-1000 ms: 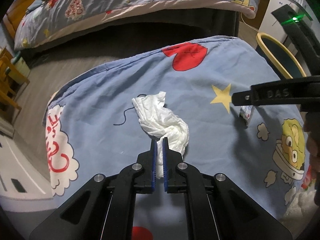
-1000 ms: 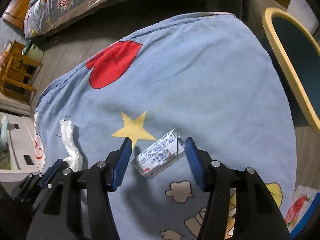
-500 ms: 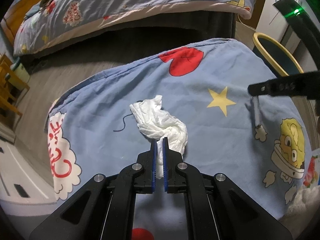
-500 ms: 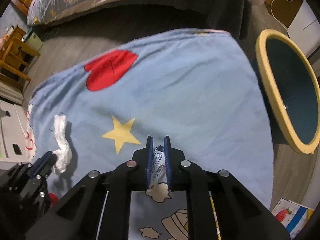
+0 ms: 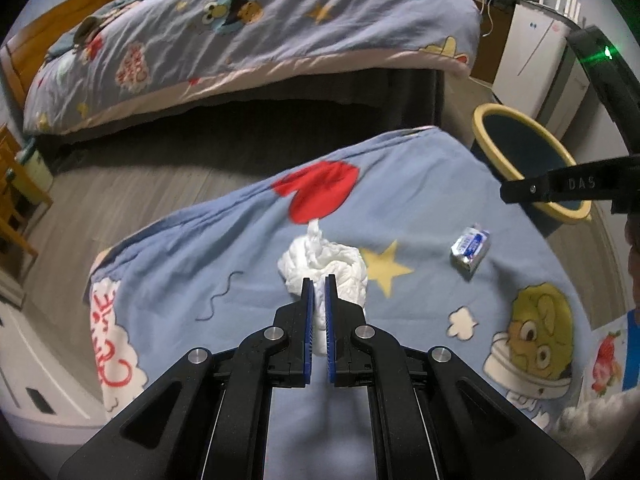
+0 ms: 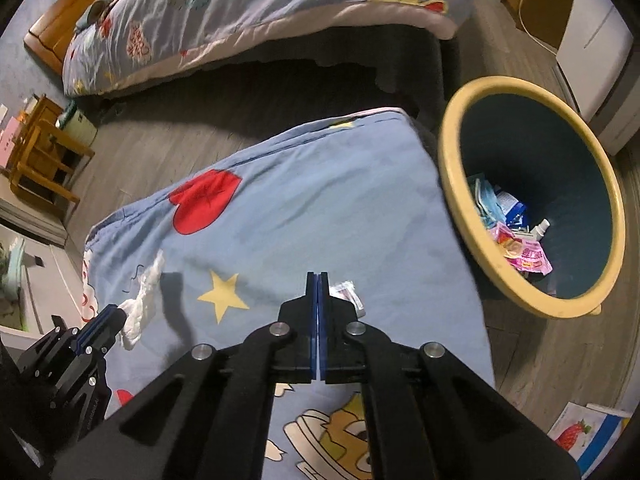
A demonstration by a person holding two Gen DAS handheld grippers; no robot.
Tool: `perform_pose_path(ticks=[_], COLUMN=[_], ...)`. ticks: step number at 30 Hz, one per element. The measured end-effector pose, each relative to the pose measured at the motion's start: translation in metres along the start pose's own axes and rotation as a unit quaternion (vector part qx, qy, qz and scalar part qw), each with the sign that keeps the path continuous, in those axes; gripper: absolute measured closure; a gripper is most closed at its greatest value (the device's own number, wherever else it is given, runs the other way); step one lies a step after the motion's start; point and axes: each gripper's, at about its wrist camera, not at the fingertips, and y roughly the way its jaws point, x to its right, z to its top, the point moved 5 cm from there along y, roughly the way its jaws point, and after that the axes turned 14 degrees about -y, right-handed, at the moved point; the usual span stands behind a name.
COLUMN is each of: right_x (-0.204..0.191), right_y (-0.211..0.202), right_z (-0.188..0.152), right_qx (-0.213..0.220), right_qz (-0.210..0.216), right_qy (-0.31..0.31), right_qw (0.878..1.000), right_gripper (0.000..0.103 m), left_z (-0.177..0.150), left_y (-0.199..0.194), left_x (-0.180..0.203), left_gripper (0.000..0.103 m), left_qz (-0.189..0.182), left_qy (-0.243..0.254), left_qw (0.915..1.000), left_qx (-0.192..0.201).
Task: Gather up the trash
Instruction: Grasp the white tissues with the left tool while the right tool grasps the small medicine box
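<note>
My left gripper (image 5: 316,280) is shut on a crumpled white tissue (image 5: 324,266) and holds it above the blue cartoon blanket (image 5: 240,248). It also shows in the right wrist view (image 6: 116,312) with the tissue (image 6: 142,300). My right gripper (image 6: 318,276) is fully shut with nothing between its pads. A small silver wrapper (image 5: 470,246) lies on the blanket; in the right wrist view the wrapper (image 6: 348,294) lies just right of the fingertips. A yellow-rimmed trash bin (image 6: 532,196) with several pieces of trash stands to the right.
A bed (image 5: 248,32) with a matching duvet is across the grey wooden floor. A wooden stool (image 6: 40,160) stands at left. A white cabinet (image 5: 532,60) is behind the bin (image 5: 520,152). A strawberry-print paper (image 6: 580,436) lies on the floor at right.
Both grippers rose and tilted toward the bin. The left lifted the tissue. The right closed on the wrapper, which has slipped out and lies on the blanket; its pads now meet empty.
</note>
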Motion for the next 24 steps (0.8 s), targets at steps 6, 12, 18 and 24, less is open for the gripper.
perform_pose_path(ticks=[6,12,18,24], right_x=[0.011,0.006,-0.004,-0.016], right_y=[0.021,0.052,0.066,0.064], right_z=[-0.011,-0.020,-0.016,-0.010], right_qx=[-0.026,-0.059,-0.066,-0.063], right_qz=[0.035,0.044,0.028,-0.002], right_qy=[0.032,0.055,0.051,-0.003], right_qw=[0.999,0.996,0.996,0.998], right_gripper=[0.082,0.050,0.043,0.085], left_z=[-0.002,-0.004,-0.006,-0.005], left_y=[0.004,0.010,0.015,0.016], left_x=[0.004,-0.001,-0.004,-0.006], left_gripper=[0.097,0.097,0.097,0.097], left_qz=[0.007,0.011,0.009,0.006], left_qy=[-0.001,0.004,0.010,0.009], left_qw=[1.0000,0.9999,0.9997,0.9998], left_qx=[-0.006,-0.013,-0.019,-0.019])
